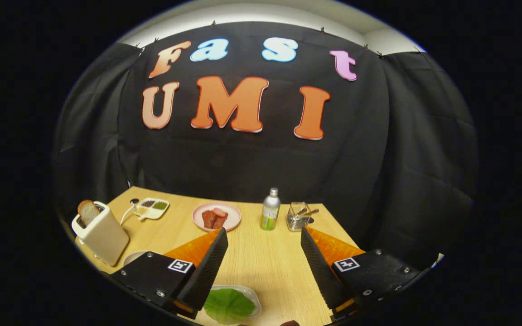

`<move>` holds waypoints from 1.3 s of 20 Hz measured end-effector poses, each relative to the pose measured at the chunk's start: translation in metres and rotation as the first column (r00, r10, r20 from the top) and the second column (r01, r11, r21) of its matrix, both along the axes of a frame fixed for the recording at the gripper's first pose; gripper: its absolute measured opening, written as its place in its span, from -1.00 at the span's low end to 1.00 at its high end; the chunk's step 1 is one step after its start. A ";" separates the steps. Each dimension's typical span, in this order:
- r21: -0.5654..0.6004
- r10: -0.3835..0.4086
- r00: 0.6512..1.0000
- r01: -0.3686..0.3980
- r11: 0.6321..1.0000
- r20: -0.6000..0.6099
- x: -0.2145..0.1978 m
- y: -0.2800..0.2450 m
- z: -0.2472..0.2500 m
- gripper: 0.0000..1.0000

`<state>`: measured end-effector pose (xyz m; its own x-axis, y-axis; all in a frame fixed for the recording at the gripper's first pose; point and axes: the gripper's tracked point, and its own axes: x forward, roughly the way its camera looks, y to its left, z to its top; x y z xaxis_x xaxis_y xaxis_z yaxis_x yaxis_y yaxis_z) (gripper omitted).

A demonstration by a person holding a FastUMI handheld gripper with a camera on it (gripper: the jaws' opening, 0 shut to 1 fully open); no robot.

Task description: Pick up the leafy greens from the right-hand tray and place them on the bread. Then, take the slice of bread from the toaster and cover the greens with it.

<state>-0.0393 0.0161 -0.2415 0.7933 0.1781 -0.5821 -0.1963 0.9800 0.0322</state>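
— Where are our greens [228,306]?
— In their tray [255,296] at the table's [265,258] near edge, low beside the left finger; our gripper [264,240] gapes wide, holding nothing.

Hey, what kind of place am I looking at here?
Likely a staged kitchen-style booth: a wooden table against a black cloth wall, with a toaster holding bread, a plate of meat and leafy greens between the open gripper fingers.
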 end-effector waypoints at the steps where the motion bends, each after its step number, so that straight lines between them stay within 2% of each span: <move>1: 0.001 0.023 0.998 -0.023 1.000 -0.059 -0.010 0.005 -0.020 0.94; 3: 0.015 0.070 0.981 -0.068 0.998 -0.179 -0.037 0.018 -0.054 0.94; 5: 0.033 0.111 0.950 -0.106 0.994 -0.292 -0.058 0.031 -0.085 0.94; 9: 0.039 0.147 0.861 -0.147 0.988 -0.487 -0.104 0.040 -0.135 0.93; 17: 0.012 0.169 0.696 -0.224 0.975 -0.698 -0.146 0.058 -0.192 0.76; 20: 0.007 0.157 0.673 -0.219 0.976 -0.723 -0.150 0.065 -0.203 0.41; 22: -0.012 0.136 0.647 -0.220 0.975 -0.750 -0.156 0.063 -0.213 0.32; 26: -0.015 0.110 0.641 -0.186 0.983 -0.760 -0.151 0.064 -0.215 0.19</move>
<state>-0.1904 0.0800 -0.4567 0.0416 0.1743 -0.9838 -0.2836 0.9462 0.1556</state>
